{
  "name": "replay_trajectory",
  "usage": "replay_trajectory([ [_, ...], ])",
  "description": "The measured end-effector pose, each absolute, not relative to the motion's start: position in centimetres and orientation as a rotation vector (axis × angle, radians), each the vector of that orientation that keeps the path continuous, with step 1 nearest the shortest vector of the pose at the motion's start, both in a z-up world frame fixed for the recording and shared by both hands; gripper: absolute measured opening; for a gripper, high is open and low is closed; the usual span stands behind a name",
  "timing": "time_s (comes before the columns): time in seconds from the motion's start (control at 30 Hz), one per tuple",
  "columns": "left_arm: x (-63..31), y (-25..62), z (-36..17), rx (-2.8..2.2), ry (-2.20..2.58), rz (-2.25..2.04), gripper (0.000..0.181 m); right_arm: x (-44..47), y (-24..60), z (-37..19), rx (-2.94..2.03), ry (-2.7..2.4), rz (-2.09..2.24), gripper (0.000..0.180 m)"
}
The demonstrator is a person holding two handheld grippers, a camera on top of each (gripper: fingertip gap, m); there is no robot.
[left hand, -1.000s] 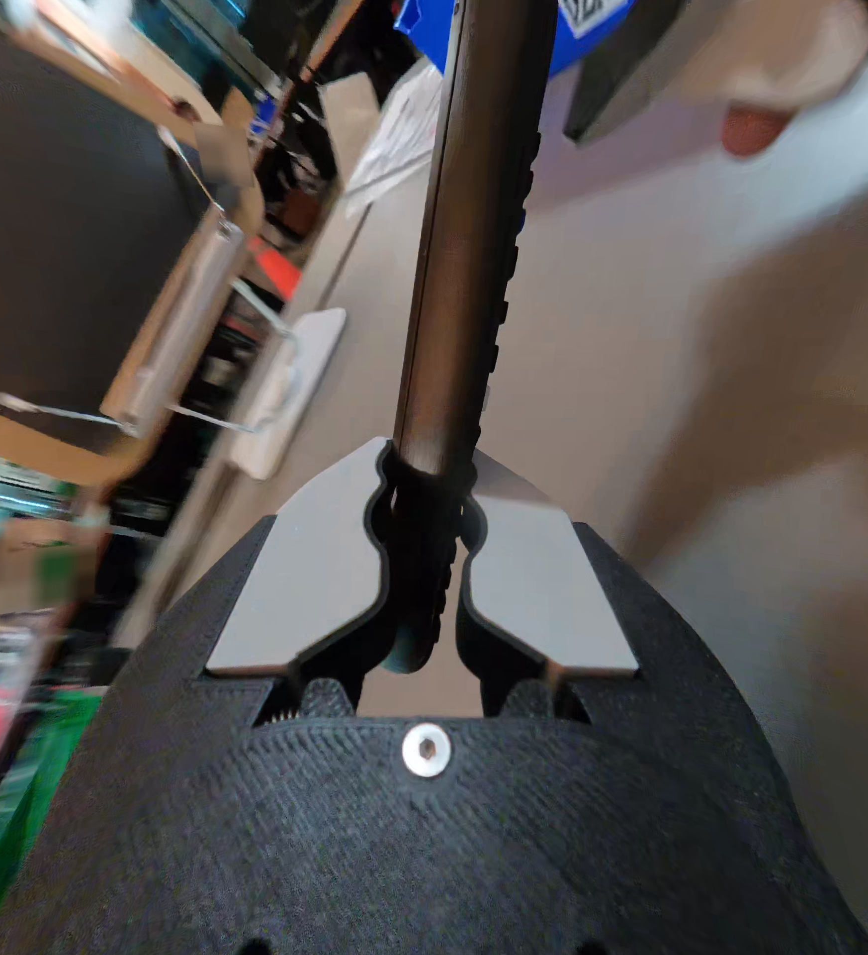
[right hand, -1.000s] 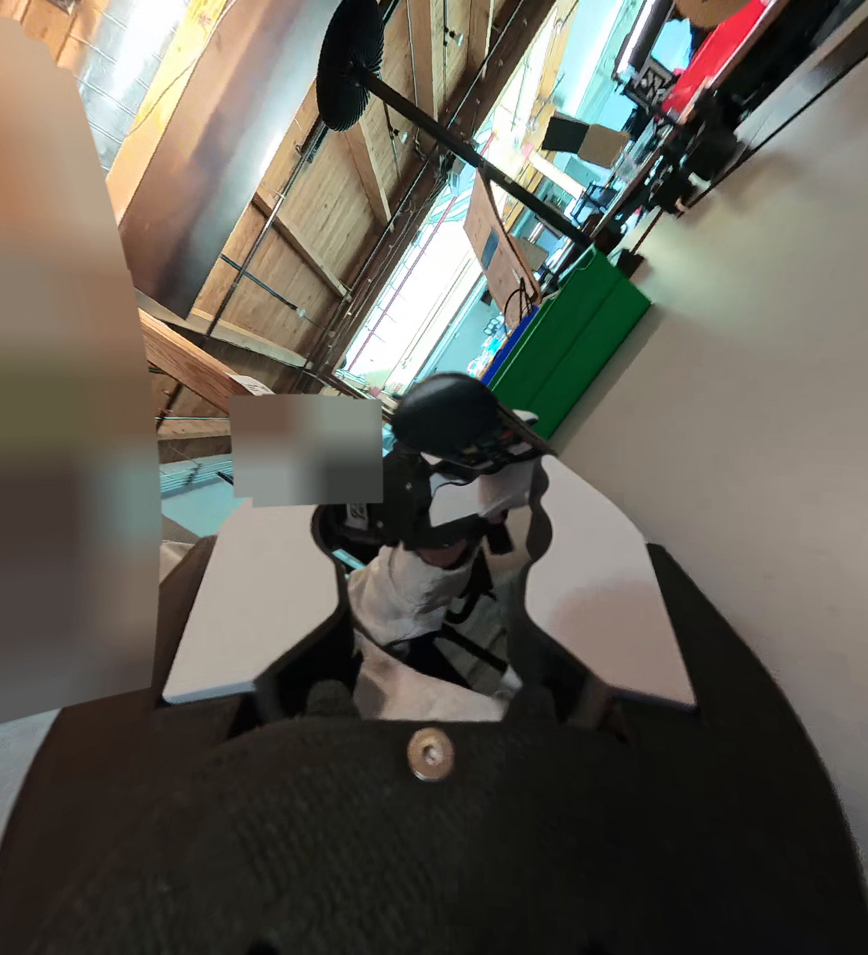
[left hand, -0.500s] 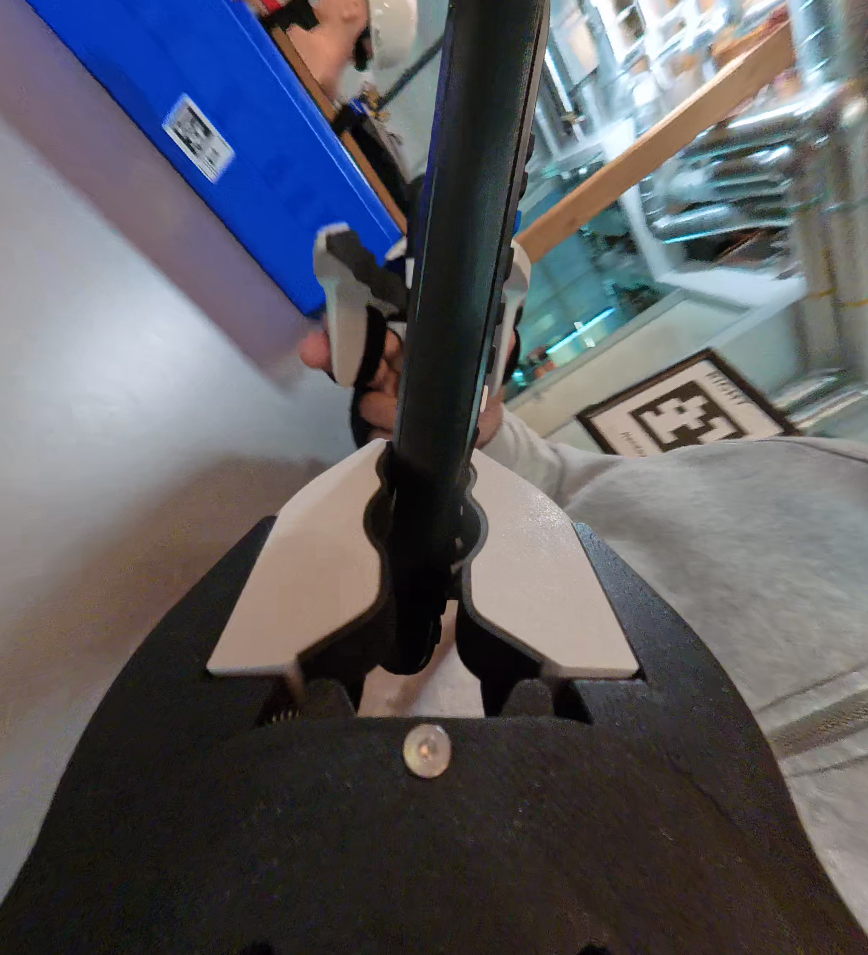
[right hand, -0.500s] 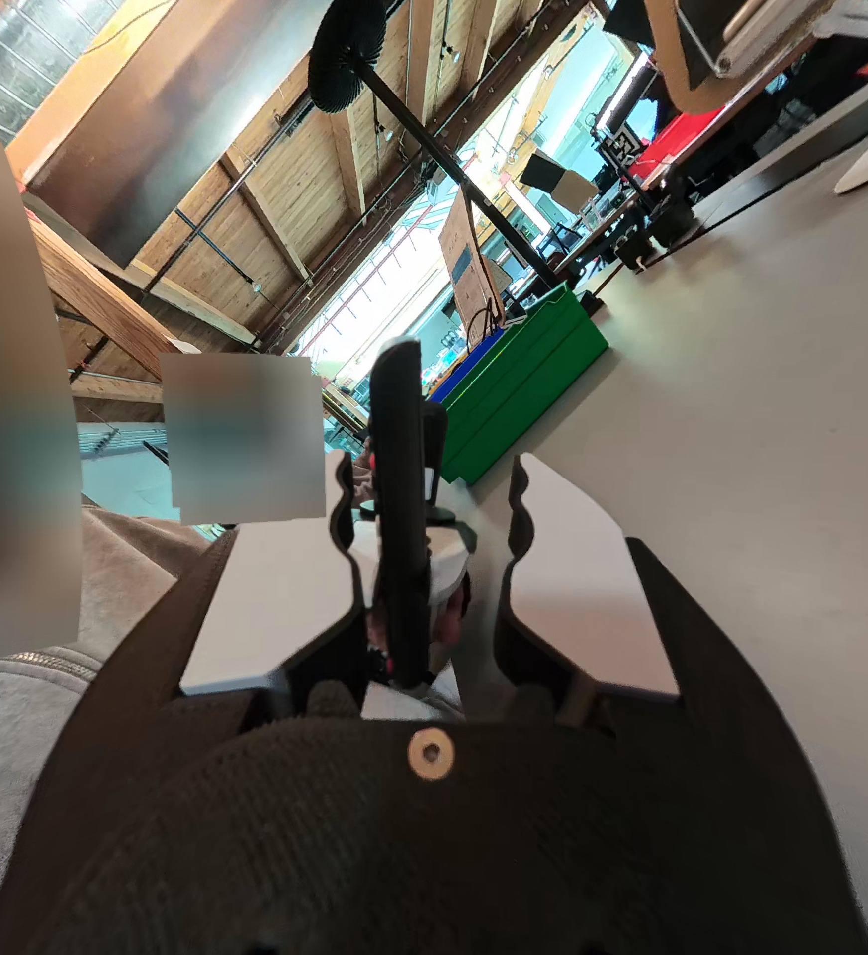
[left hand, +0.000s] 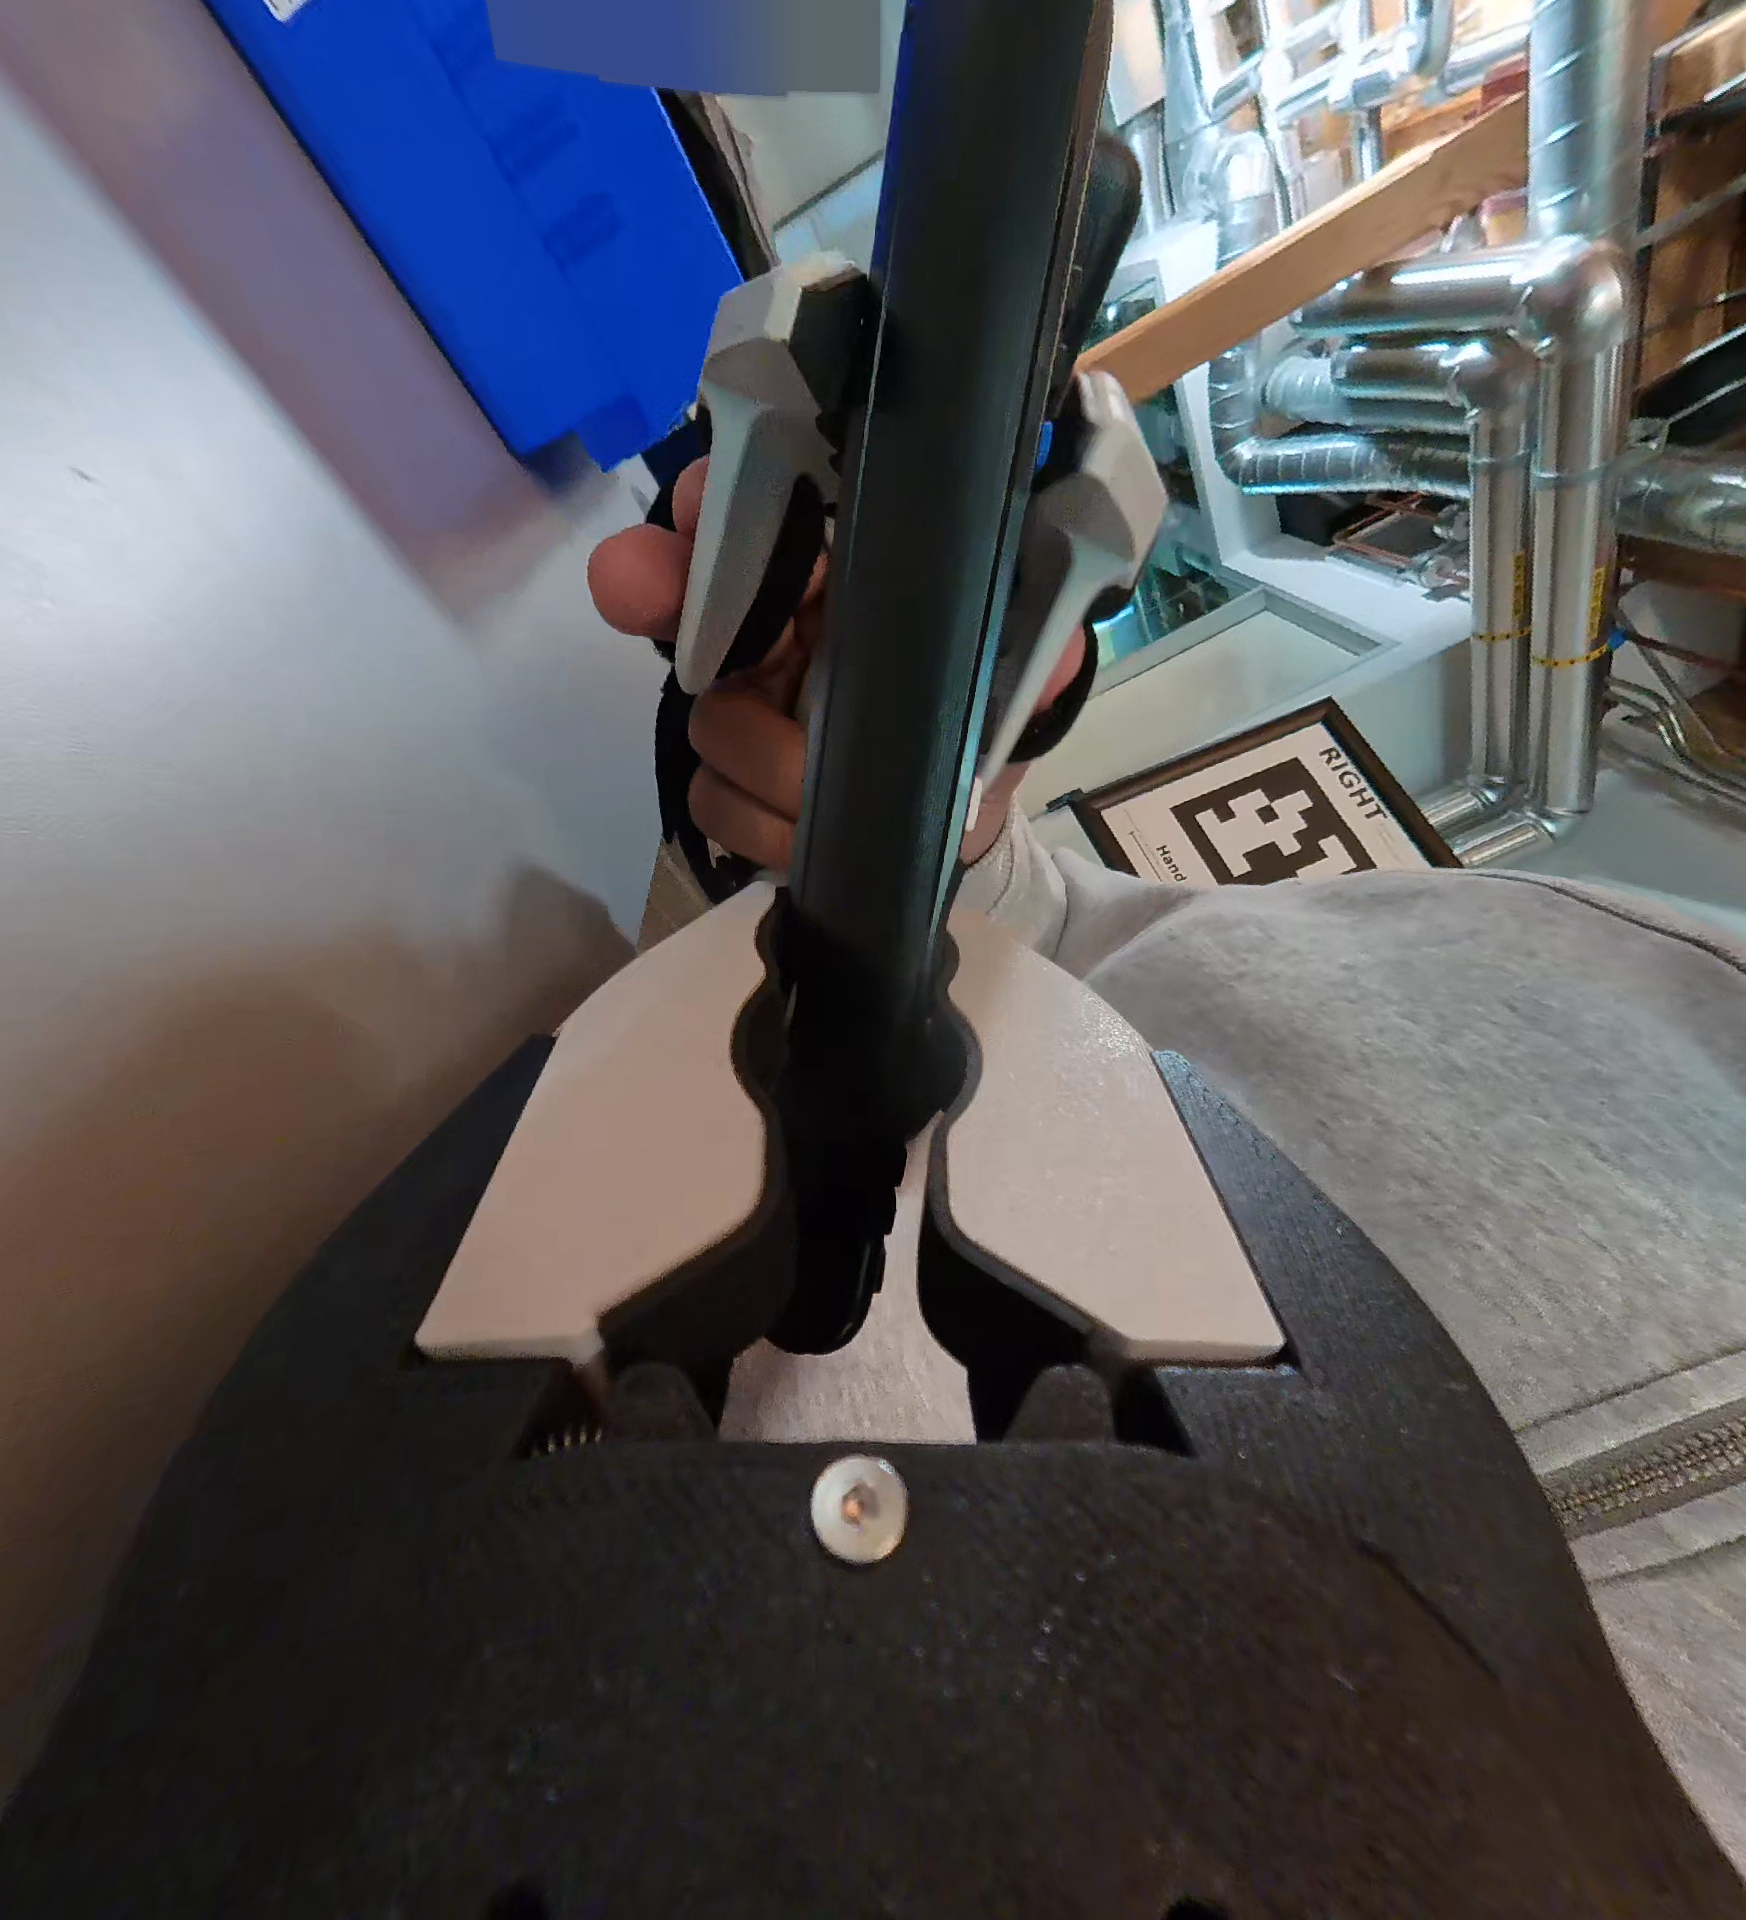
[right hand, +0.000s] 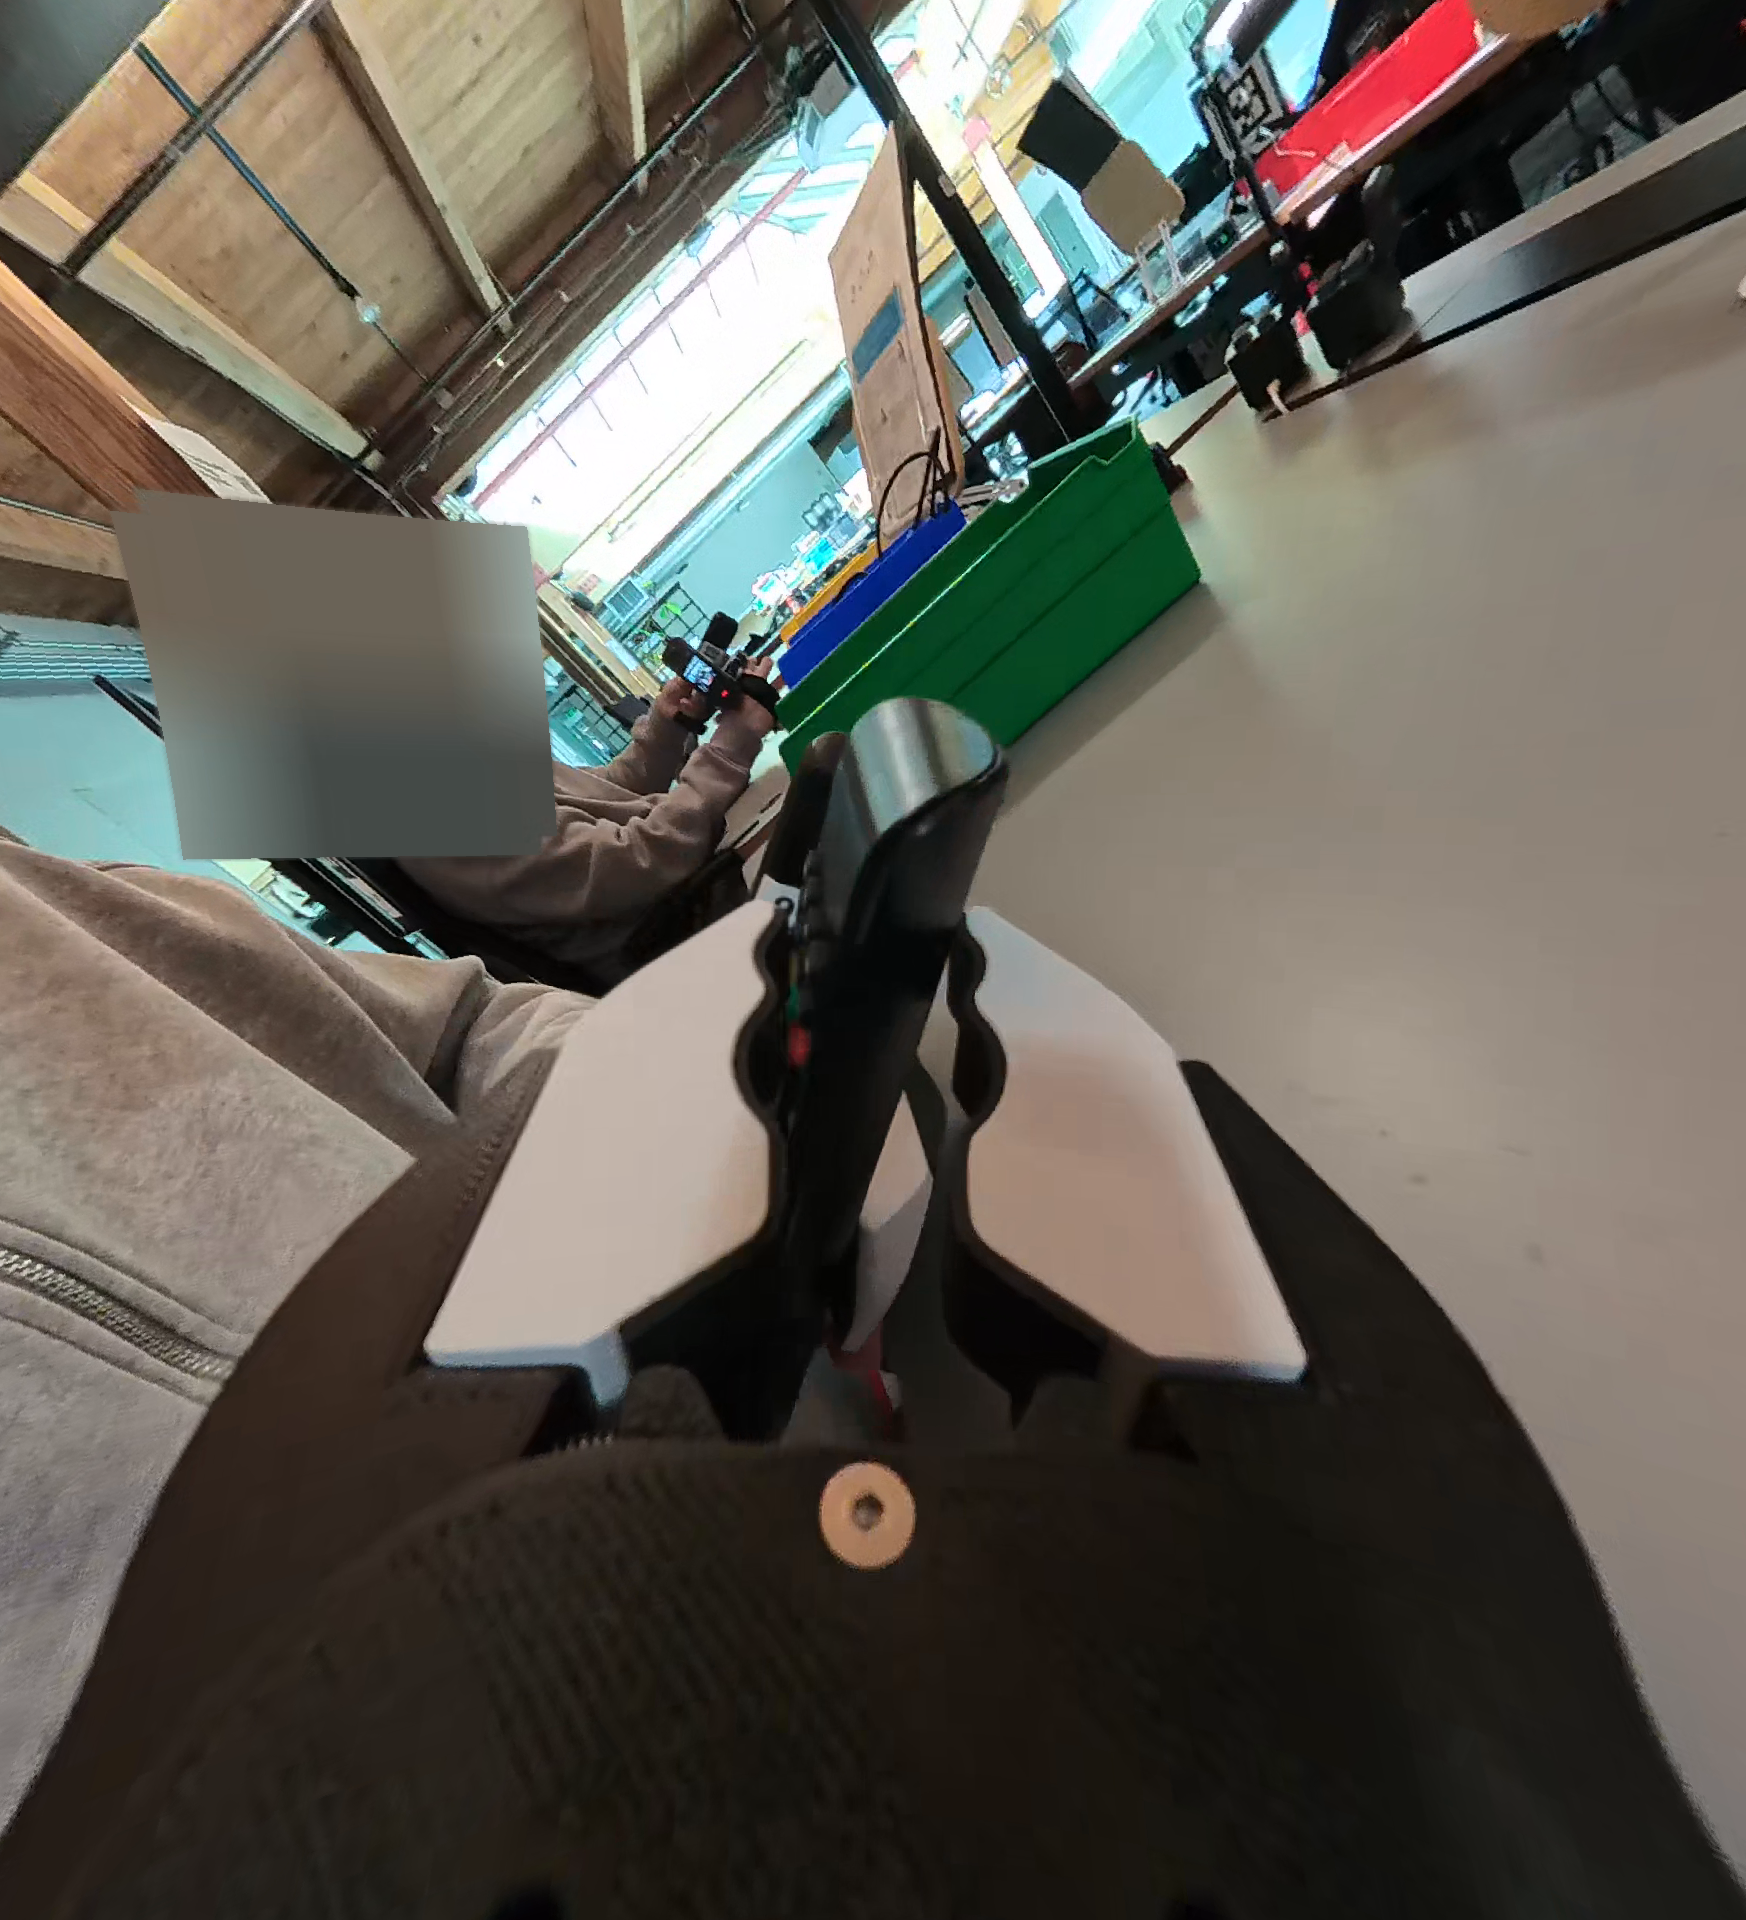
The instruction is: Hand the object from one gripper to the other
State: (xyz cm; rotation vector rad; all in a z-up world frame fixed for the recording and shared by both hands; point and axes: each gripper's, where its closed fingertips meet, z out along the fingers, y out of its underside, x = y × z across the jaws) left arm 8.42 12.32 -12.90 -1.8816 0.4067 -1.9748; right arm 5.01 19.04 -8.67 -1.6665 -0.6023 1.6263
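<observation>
Left gripper [left hand: 853, 1049]: jaws clamped on black remote [left hand: 942, 499] | right gripper [right hand: 864, 1023]: jaws flank its far end, contact unclear | above grey table [right hand: 1471, 831]

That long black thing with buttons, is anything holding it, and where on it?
The long black remote-like bar is held at both ends: the left gripper clamps one end, and the right gripper closes on the other.

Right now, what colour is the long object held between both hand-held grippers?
Black, with small coloured buttons along one edge; the long object shows this best in the right wrist view.
</observation>
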Motion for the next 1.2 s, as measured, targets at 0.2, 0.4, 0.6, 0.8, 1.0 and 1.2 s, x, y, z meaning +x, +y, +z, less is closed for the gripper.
replay_trajectory([
  [0.2,9.1,11.7,-13.6,-1.935,0.485,-1.926,0.026,4.8,18.3,-9.0,-1.705,-0.626,1.7,0.026],
  [0.4,8.3,12.9,-13.0,-1.908,0.452,-1.903,0.055,5.3,18.9,-9.3,-1.742,-0.605,1.679,0.026],
  [0.6,7.5,13.5,-13.3,-1.925,0.524,-1.804,0.061,6.4,19.9,-9.0,-1.742,-0.535,1.699,0.026],
  [0.8,8.1,12.4,-14.2,-1.974,0.589,-1.838,0.06,7.4,20.7,-8.4,-1.719,-0.463,1.74,0.025],
  [1.0,9.1,10.7,-14.6,-1.999,0.676,-1.879,0.047,7.1,20.4,-8.1,-1.703,-0.471,1.755,0.026],
  [1.2,9.3,10.1,-14.6,-1.982,0.72,-1.87,0.024,6.8,20.1,-7.8,-1.685,-0.454,1.794,0.026],
])
